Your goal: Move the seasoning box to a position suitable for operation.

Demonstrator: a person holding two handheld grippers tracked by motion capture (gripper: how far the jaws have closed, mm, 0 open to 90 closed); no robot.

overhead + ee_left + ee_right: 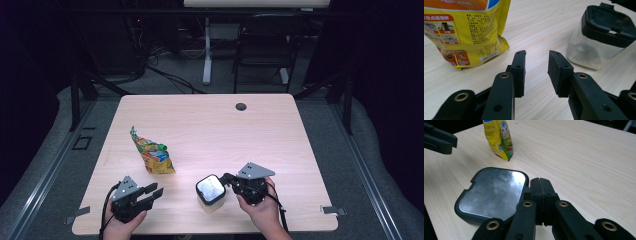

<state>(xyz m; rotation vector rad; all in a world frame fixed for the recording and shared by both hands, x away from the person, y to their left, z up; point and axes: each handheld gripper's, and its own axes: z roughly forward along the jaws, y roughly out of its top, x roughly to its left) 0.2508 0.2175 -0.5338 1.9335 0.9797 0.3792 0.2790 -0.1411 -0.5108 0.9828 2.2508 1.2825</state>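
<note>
My right hand-held gripper (541, 182) sits closest to the lens, jaws pressed flat together with nothing between them, tips just beside the black lid of the jar (491, 195). From the high view the same right hand-held gripper (231, 181) lies at the jar's (210, 192) right side, near the front edge of the surface (225, 125); I cannot tell whether the tips touch the lid.

The jar is clear-walled, upright, with a little pale powder settled at its bottom, seen past my left jaws (596, 37).

My left hand-held gripper (154, 192) is at the front left, jaws standing apart with only bare wood between them (536, 65). It points toward the gap between the jar and the yellow snack bag (150, 151).

The bag lies on the surface left of centre, well apart from the jar, just beyond my left jaw tips (466, 30). In the right gripper view it is behind the lid (499, 138).

A round cable hole (241, 106) sits in the far part of the surface. A dark chair (265, 45) stands on the floor beyond.
</note>
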